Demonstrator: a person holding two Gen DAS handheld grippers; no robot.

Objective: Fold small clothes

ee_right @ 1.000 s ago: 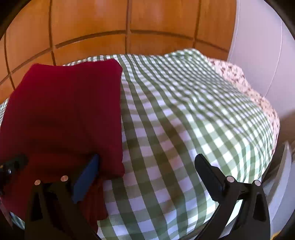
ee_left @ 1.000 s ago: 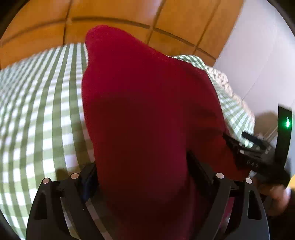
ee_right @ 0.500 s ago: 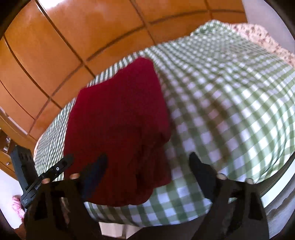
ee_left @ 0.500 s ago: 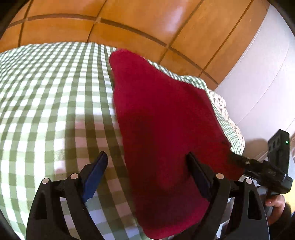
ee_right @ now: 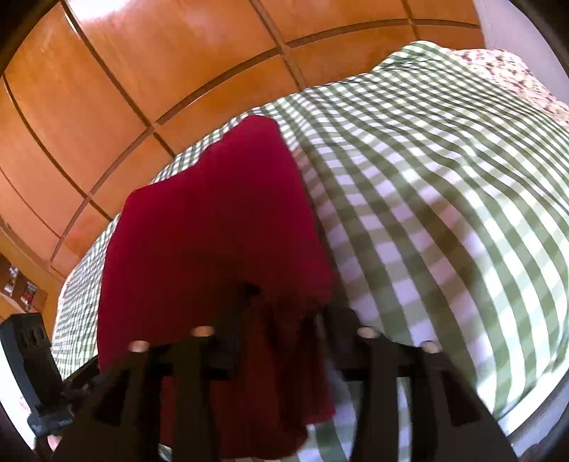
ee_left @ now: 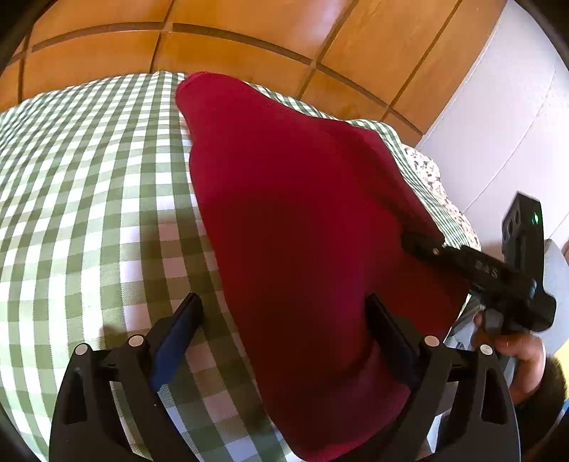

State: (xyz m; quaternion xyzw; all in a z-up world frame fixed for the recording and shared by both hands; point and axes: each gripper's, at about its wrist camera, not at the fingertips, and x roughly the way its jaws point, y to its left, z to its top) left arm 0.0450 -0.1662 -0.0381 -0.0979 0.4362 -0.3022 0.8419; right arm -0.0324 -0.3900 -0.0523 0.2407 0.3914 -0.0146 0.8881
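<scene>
A dark red garment [ee_left: 306, 227] lies folded lengthwise on the green-and-white checked cloth [ee_left: 89, 199]; it also shows in the right wrist view [ee_right: 213, 227]. My left gripper [ee_left: 284, 334] is open, its jaws wide apart over the garment's near end, its left finger over the cloth. My right gripper [ee_right: 281, 320] has closed in on the garment's near edge, with red fabric between its fingers; this view is blurred. The right gripper [ee_left: 426, 248] also shows in the left wrist view at the garment's right edge.
The checked cloth [ee_right: 444, 213] covers a rounded bed or table. Wooden panels [ee_left: 249, 32] stand behind it. A white wall [ee_left: 505, 117] is at the right. A flowered fabric [ee_right: 498, 64] lies at the far right edge.
My right gripper has moved in to the garment's near edge and closed on it. My left gripper, which let go of the garment earlier, stays open, and its view has shifted slightly.
</scene>
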